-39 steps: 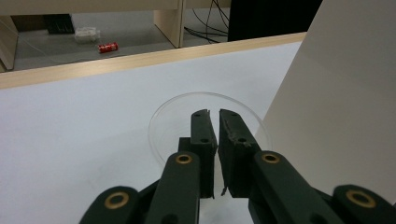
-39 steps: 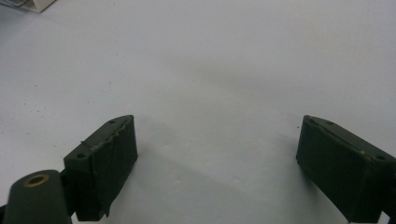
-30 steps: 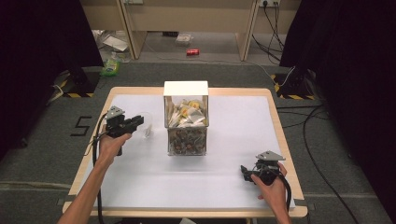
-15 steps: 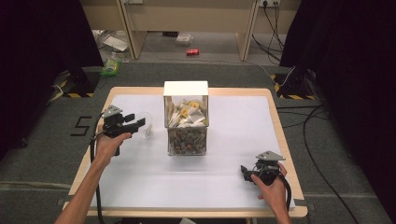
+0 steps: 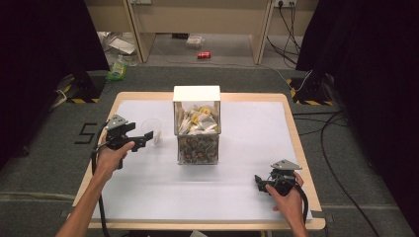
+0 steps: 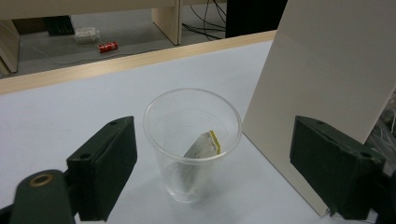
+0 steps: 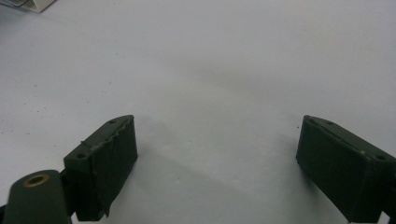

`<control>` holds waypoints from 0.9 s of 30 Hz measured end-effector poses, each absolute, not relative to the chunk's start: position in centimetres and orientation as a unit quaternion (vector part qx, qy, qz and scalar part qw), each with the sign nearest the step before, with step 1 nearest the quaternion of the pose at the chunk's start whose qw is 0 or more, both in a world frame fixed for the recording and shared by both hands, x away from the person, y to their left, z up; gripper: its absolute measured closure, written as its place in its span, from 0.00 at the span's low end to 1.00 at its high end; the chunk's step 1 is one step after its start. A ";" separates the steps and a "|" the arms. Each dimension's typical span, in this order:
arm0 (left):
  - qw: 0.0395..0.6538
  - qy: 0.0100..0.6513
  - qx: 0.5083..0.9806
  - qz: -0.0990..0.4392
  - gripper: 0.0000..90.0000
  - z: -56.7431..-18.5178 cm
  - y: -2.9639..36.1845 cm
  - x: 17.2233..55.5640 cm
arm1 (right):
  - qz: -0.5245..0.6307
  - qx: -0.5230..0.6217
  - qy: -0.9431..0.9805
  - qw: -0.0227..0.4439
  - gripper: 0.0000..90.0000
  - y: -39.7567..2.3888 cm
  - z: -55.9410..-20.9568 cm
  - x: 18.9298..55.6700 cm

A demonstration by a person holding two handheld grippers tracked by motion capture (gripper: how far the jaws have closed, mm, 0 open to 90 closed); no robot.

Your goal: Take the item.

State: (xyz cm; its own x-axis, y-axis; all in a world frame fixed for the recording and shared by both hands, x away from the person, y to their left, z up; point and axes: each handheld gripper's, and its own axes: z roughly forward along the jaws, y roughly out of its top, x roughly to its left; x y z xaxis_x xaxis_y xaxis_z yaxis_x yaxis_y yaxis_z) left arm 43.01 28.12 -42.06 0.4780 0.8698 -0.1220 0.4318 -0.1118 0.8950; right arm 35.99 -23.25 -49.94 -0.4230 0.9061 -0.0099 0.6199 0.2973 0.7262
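Note:
A clear plastic cup stands upright on the white table cover, left of a clear box with a white lid that is full of packets. In the left gripper view the cup holds one small sachet with a yellow edge, leaning against its wall. My left gripper is open. Its jaws have just been opening and stand wide to either side of the cup without touching it. My right gripper rests low at the near right of the table, open, with nothing between its jaws.
The box's white side rises close to the right of the cup. The wooden table edge frames the white cover. On the floor beyond lie a red can, cables and bits of litter.
The left gripper's jaws have opened wide, and the hand has drawn back slightly from the cup. The right hand and its gripper have stayed still.

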 end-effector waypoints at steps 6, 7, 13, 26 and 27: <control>0.477 0.459 0.718 0.216 0.16 -42.6 28.1 42.6 | 0.331 0.492 0.776 0.216 0.14 -23.3 -49.9 36.0; 0.477 0.460 0.718 0.214 0.16 -42.7 28.2 42.5 | 0.331 0.492 0.776 0.216 0.14 -23.2 -49.9 36.0; 0.478 0.461 0.718 0.209 0.16 -43.3 28.5 41.6 | 0.331 0.492 0.776 0.217 0.14 -23.2 -49.9 36.0; 0.480 0.452 0.724 0.203 0.16 -43.8 28.4 39.9 | 0.331 0.492 0.776 0.217 0.14 -23.2 -49.9 36.0; 0.480 0.451 0.725 0.202 0.16 -43.9 28.3 39.8 | 0.331 0.491 0.776 0.217 0.14 -23.2 -49.9 36.0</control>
State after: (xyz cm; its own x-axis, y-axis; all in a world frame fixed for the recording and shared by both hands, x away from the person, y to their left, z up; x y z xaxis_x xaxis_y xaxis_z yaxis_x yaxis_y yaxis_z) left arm 39.80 28.30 -43.92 0.5121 0.8474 -0.1399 0.4607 -0.1335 0.8775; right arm 35.98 -23.24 -49.95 -0.4230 0.9060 -0.0116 0.6193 0.2985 0.7262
